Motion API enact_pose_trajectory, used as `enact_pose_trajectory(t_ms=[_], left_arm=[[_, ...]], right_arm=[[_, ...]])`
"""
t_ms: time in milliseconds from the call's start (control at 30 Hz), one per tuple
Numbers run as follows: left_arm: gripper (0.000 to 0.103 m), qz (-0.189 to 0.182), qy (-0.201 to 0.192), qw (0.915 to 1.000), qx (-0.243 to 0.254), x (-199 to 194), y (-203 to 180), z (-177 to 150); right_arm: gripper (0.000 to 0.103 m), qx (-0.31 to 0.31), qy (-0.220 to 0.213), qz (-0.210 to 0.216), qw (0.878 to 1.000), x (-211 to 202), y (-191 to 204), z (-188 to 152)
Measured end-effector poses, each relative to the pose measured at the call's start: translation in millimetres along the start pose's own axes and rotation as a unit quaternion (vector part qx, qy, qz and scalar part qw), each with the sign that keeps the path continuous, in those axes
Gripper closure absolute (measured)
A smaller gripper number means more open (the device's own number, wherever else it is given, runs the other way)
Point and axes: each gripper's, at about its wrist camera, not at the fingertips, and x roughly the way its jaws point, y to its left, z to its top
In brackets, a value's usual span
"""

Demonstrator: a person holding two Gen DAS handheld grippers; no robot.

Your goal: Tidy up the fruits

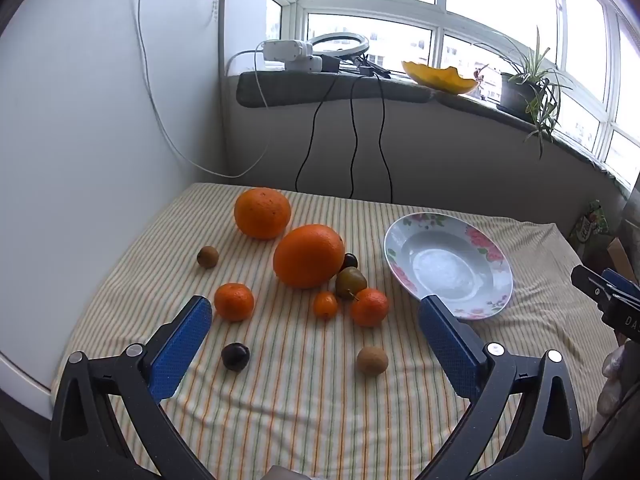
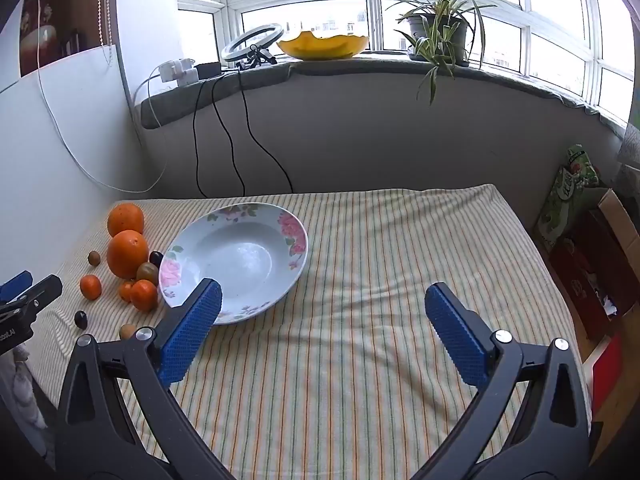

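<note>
Loose fruit lies on a striped cloth (image 1: 304, 392): two big oranges (image 1: 309, 256) (image 1: 262, 213), small tangerines (image 1: 234, 301) (image 1: 369, 307), a tiny orange fruit (image 1: 325, 304), a dark plum (image 1: 235, 356), brown kiwis (image 1: 372, 360) (image 1: 207, 257) and a green-brown plum (image 1: 350, 282). An empty white floral plate (image 1: 404, 236) (image 2: 296, 256) sits to their right. My left gripper (image 1: 316, 312) hovers open above the near fruit, holding nothing. My right gripper (image 2: 323, 300) stands open over bare cloth right of the plate, its left finger overlapping the rim.
A white wall panel (image 1: 80, 120) borders the cloth on the left. Behind it runs a windowsill with a yellow bowl (image 2: 322, 45), a potted plant (image 2: 438, 32), a ring light (image 2: 252, 42) and hanging cables (image 2: 224, 128). Boxes and a green bag (image 2: 568, 196) stand beyond the right edge.
</note>
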Motion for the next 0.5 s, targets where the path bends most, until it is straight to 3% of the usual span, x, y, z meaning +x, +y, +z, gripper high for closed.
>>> enact_pose_trajectory(t_ms=[500], left_arm=[[0.001,-0.001,-0.001,1.0,0.003,1,1,-1]], right_arm=[[0.0,-0.02,0.002,0.002,1.0,-1,10,-2]])
